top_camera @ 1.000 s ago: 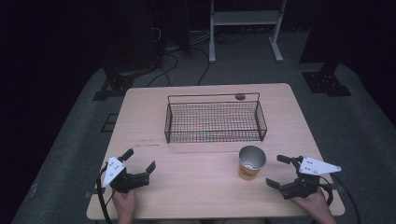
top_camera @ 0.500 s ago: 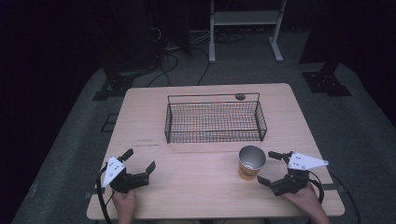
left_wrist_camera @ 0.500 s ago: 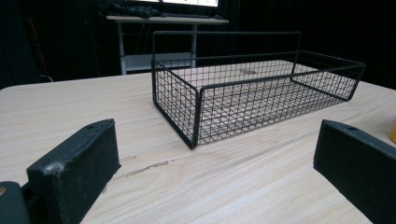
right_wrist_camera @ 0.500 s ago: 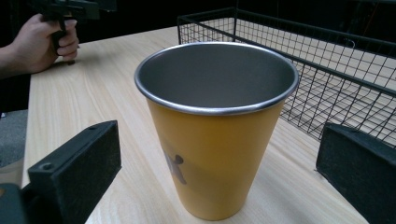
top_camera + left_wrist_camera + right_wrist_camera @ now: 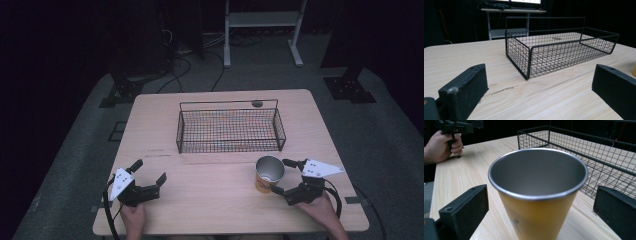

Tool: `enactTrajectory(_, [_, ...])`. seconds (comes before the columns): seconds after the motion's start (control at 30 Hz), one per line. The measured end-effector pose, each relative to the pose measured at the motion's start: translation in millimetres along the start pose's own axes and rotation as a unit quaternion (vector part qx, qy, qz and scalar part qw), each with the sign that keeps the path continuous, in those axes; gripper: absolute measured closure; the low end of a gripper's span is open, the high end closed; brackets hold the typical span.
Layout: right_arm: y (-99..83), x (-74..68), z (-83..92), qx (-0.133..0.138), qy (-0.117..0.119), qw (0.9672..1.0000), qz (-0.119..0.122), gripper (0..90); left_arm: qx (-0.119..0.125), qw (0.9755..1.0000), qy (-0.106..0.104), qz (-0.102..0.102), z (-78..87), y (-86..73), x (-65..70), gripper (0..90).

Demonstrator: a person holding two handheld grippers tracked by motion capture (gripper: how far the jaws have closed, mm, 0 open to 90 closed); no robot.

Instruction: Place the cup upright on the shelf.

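Steel-lined cup [image 5: 269,173]: yellow outside, bare metal inside, upright on the table [image 5: 210,210], near the front edge, right of centre; empty as far as the right gripper view [image 5: 537,195] reaches.
Right gripper [image 5: 281,176]: jaws spread wide, wider than the cup, holding nothing; tips at the cup's right side, one toward the basket, one toward the front edge; touching or just short, cannot tell.
Right gripper view: cup close up between the two black jaws, with a gap at each side.
Basket [image 5: 229,129]: black wire, long and shallow, just behind the cup, near but apart; nothing seen inside but bare wood through the mesh; one raised wire handle along the far side.
Left gripper [image 5: 148,172]: low over the table's front left, well apart from the cup, jaws wide open and empty, pointed toward the basket [image 5: 559,50].
Left hand [image 5: 442,146]: wrapped round its gripper's handle, resting at the table edge.
Round mark [image 5: 257,104]: small, dark, on the wood behind the basket; nature unclear.
Between cup and right jaws: bare wood.
Background: dark floor, cables, white frame legs [image 5: 261,30].
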State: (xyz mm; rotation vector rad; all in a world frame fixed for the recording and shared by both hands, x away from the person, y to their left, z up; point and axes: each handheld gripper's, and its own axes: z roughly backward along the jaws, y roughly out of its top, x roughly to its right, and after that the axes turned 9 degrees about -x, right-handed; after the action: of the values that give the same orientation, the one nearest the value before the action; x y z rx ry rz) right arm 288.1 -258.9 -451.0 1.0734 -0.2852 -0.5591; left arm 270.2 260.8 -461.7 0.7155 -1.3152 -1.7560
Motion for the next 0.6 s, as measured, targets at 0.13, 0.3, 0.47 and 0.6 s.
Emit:
enactTrajectory(0.13, [2.8, 0.1, -4.0, -0.003, 0.002, 1.0000, 0.001, 0.0, 0.000, 1.0000, -0.001, 0.000, 0.2, 0.0, -0.3, 0.0])
enactTrajectory(0.3, [4.2, 1.4, -11.0, -0.006, 0.003, 1.0000, -0.002, 0.0, 0.000, 1.0000, -0.001, 0.000, 0.1, 0.0, -0.1, 0.0])
enactTrajectory(0.47, [3.7, 2.6, -15.0, -0.006, 0.001, 1.0000, -0.006, 0.0, 0.000, 1.0000, -0.001, 0.000, 0.1, 0.0, -0.1, 0.0])
enactTrajectory(0.6, [4.2, 2.2, -18.3, -0.002, 0.001, 1.0000, -0.006, 0.0, 0.000, 1.0000, -0.001, 0.000, -0.1, 0.1, 0.1, 0.0])
